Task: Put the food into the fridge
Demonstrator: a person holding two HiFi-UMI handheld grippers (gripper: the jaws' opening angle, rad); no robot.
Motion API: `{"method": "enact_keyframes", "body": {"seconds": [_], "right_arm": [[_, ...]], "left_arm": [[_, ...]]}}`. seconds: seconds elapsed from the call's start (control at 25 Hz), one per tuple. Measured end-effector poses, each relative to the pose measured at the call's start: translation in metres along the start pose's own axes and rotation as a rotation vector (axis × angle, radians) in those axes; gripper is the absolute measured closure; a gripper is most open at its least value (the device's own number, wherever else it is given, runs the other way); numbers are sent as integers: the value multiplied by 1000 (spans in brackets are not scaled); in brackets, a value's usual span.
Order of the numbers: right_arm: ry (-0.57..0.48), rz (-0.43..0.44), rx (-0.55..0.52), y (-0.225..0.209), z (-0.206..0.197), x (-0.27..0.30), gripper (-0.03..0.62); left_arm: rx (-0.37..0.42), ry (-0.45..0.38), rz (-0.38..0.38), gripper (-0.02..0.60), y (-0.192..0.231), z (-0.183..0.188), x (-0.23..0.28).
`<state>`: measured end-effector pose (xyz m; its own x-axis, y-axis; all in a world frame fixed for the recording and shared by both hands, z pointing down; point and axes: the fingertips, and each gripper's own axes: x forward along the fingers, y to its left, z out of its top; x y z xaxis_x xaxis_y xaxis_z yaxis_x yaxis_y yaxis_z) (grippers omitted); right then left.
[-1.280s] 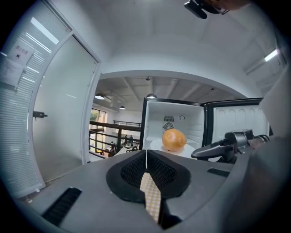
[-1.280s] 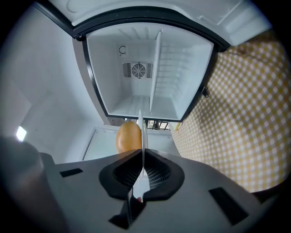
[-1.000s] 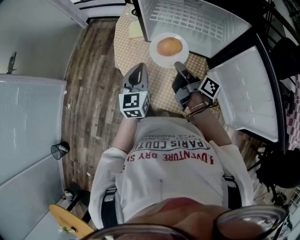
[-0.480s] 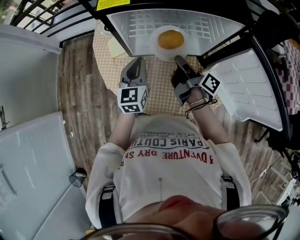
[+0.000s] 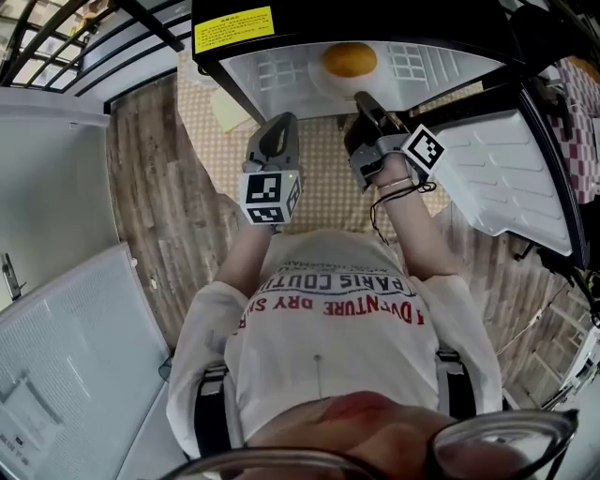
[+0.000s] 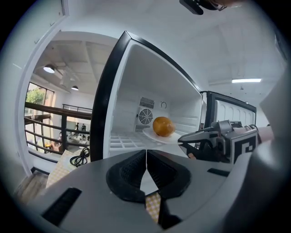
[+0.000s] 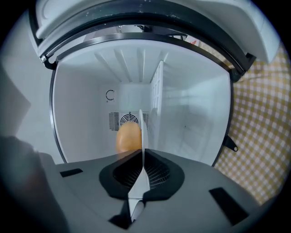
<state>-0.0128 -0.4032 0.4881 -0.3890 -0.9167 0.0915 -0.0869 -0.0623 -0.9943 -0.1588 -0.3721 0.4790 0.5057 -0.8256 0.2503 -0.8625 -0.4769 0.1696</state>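
Observation:
A golden round bun point(image 5: 349, 59) lies on a white plate point(image 5: 323, 82) that is inside the open fridge point(image 5: 281, 66), above its white grid shelf point(image 6: 119, 141). My right gripper point(image 5: 362, 97) is shut on the plate's near rim; in the right gripper view the plate point(image 7: 142, 132) shows edge-on between the jaws, with the bun point(image 7: 127, 138) left of it. My left gripper point(image 5: 272, 122) hangs shut and empty to the left, outside the fridge mouth. In the left gripper view its jaws point(image 6: 146, 157) meet, and the bun point(image 6: 163, 126) and right gripper point(image 6: 187, 140) lie ahead to the right.
The fridge door point(image 5: 511, 178) stands swung open on the right. A yellow label point(image 5: 234, 28) marks the fridge top. A checkered mat point(image 5: 328, 187) covers the wood floor point(image 5: 150, 206) below the grippers. A black cable point(image 6: 81, 157) lies left of the fridge. A railing point(image 5: 56, 37) runs at upper left.
Both grippers moved forward toward the fridge. The plate with the bun went from in front of the opening to inside the compartment, still held by the right gripper.

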Motion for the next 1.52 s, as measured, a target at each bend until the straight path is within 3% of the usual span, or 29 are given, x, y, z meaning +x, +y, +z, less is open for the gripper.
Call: {"method": "enact_keyframes", "body": {"seconds": [0.48, 0.8, 1.08, 1.12, 1.24, 1.32, 1.52], "right_arm": [[-59, -57, 35, -10, 16, 27, 560], [-86, -95, 23, -33, 29, 30, 560], [-73, -93, 8, -11, 18, 35, 557], [-69, -86, -8, -9, 18, 35, 549], [-49, -82, -33, -6, 15, 35, 425], [-36, -89, -39, -8, 13, 34, 376], [-14, -57, -70, -2, 9, 26, 361]], "left_arm": [[-12, 33, -65, 554, -6, -12, 16], [-17, 33, -59, 554, -6, -13, 15], [-23, 37, -60, 554, -10, -16, 12], [-21, 39, -60, 554, -10, -16, 11], [-16, 39, -54, 554, -9, -15, 9], [-14, 37, -46, 554, -8, -14, 6], [-2, 29, -43, 554, -12, -10, 3]]}}
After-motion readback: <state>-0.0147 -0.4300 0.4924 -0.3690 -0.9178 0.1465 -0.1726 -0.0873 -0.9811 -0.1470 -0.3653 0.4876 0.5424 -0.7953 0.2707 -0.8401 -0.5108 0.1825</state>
